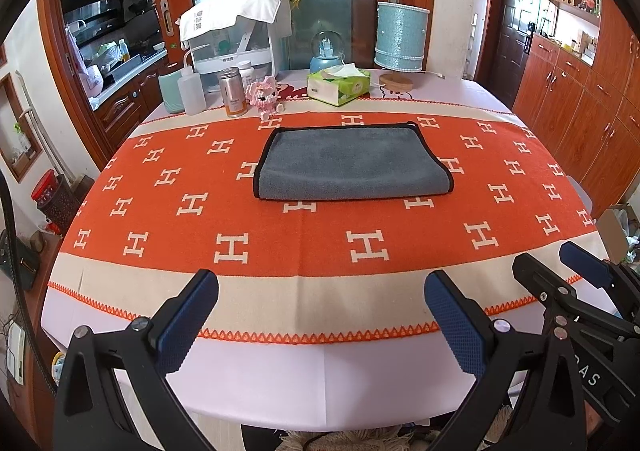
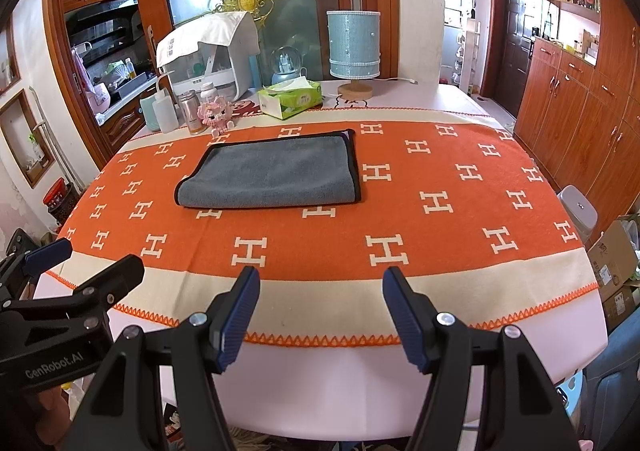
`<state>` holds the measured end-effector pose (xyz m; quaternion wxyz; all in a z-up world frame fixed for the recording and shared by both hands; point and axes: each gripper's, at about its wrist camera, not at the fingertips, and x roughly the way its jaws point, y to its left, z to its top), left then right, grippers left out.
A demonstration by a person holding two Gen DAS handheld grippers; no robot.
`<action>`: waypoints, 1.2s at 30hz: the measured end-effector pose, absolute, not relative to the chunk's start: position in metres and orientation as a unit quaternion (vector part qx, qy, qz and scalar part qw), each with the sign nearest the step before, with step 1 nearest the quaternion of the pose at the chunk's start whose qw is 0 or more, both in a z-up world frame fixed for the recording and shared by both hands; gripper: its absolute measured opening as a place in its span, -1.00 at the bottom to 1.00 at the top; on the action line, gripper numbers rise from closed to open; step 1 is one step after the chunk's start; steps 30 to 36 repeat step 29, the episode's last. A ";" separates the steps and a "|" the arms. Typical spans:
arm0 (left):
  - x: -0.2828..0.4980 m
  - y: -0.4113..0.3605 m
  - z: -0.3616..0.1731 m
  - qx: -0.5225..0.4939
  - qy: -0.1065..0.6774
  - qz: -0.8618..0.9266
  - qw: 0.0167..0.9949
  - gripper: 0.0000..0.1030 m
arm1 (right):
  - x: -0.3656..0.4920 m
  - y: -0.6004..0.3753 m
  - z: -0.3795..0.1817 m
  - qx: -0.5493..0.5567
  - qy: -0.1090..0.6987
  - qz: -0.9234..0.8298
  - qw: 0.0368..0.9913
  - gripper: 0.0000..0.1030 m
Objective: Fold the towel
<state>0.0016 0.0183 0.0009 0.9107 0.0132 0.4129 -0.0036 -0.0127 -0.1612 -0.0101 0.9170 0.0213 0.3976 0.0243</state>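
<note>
Grey towel [image 1: 354,161] with black edging, already folded into a flat rectangle, on the orange blanket [image 1: 200,235] patterned with white H shapes, toward 12 o'clock from both cameras and well apart from either tool. Left hand-held gripper [image 1: 320,327] at 6 o'clock of its own view, above the counter's [image 1: 340,379] near edge, fingers spread wide, blue pads [image 1: 186,325] facing each other, nothing between them. Right hand-held gripper [image 2: 322,321] likewise wide and empty, low over the cream band of the blanket; visible too at 4 o'clock in the left view, just beside the left one. Behind the towel, at 11 o'clock: a steel bottle [image 1: 233,91], a white squeeze bottle [image 1: 191,89] and a pink toy figure [image 1: 264,95]. At 12 o'clock, a green tissue box [image 1: 340,85]; at 1 o'clock, a pale blue lamp [image 1: 400,39] on a wooden base.
</note>
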 end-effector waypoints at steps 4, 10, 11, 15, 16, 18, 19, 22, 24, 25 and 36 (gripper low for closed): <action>0.001 0.018 -0.003 0.013 0.414 -0.003 0.910 0.99 | -0.012 -0.161 -0.010 0.021 0.398 0.024 0.917 0.25; 0.001 0.018 -0.004 0.013 0.415 -0.003 0.910 0.99 | -0.013 -0.160 -0.012 0.020 0.399 0.023 0.916 0.25; 0.001 0.018 -0.004 0.013 0.415 -0.003 0.910 0.99 | -0.013 -0.159 -0.012 0.019 0.400 0.022 0.916 0.25; 0.001 0.018 -0.006 0.013 0.415 -0.002 0.910 0.99 | -0.014 -0.156 -0.015 0.021 0.402 0.023 0.915 0.25; 0.001 0.018 -0.005 0.013 0.415 -0.002 0.910 0.99 | -0.013 -0.157 -0.015 0.021 0.402 0.023 0.915 0.25; 0.001 0.018 -0.006 0.013 0.415 -0.002 0.909 0.99 | -0.013 -0.156 -0.015 0.021 0.401 0.023 0.915 0.25; 0.001 0.018 -0.005 0.013 0.416 -0.003 0.909 0.99 | -0.013 -0.157 -0.014 0.021 0.401 0.023 0.915 0.25; 0.000 0.021 -0.010 0.012 0.418 -0.002 0.908 0.99 | -0.013 -0.157 -0.014 0.021 0.402 0.023 0.915 0.25; 0.000 0.022 -0.011 0.012 0.419 -0.002 0.908 0.99 | -0.013 -0.157 -0.014 0.021 0.402 0.023 0.915 0.25; -0.001 0.022 -0.011 0.012 0.419 -0.002 0.908 0.99 | -0.013 -0.157 -0.014 0.021 0.402 0.023 0.915 0.25; -0.003 0.024 -0.014 0.010 0.422 -0.003 0.906 0.99 | -0.014 -0.156 -0.017 0.022 0.404 0.024 0.914 0.25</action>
